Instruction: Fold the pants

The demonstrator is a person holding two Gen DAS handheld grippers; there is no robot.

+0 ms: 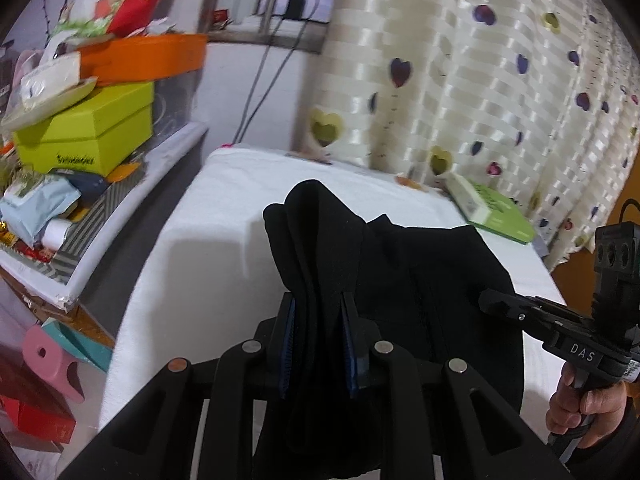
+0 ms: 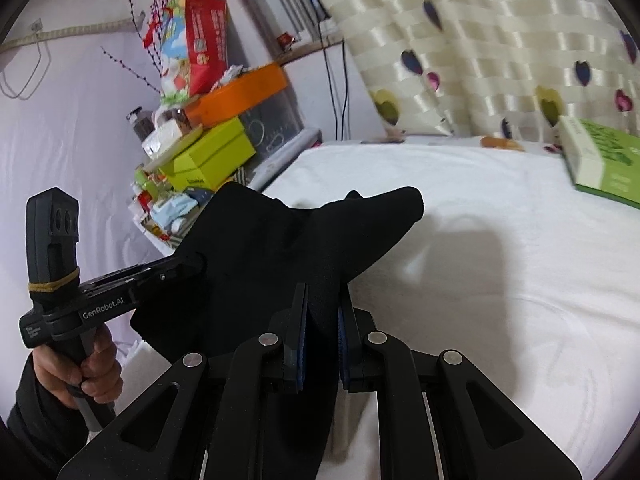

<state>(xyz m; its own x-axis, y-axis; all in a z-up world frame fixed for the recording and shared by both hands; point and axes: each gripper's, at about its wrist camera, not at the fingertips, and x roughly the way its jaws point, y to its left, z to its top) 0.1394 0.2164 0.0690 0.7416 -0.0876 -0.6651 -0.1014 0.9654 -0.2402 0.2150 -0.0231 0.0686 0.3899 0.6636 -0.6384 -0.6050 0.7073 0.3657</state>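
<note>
We see the black pants (image 1: 420, 272) lifted off the white bed (image 1: 224, 216), hanging between the two tools, with bunched cloth standing up past each set of fingers. In the left wrist view the left hand-held gripper (image 1: 319, 336) is clamped on a thick fold of the pants, its blue pads pressed into the cloth on both sides; in the right wrist view the right hand-held gripper (image 2: 323, 344) is likewise closed on another fold. The bed lies bare toward 12 o'clock and toward 3 o'clock in the right view, so the widest open room is there; its left edge drops to a dark gap beside a low shelf (image 1: 120, 204). On that shelf, at 9 to 10 o'clock, stand a lime-green box (image 1: 92, 136), an orange box (image 1: 148, 56) and loose packets. A green book (image 2: 600, 160) lies on the bed at about 2 o'clock, near the heart-patterned curtain (image 1: 480, 80) that closes off the far side. The person's right hand (image 1: 580, 408) shows at 4 o'clock in the left view, the left hand (image 2: 84, 372) at 8 o'clock in the right view. The lower part of the pants is hidden behind the gripper bodies, and we cannot tell waistband from legs.
</note>
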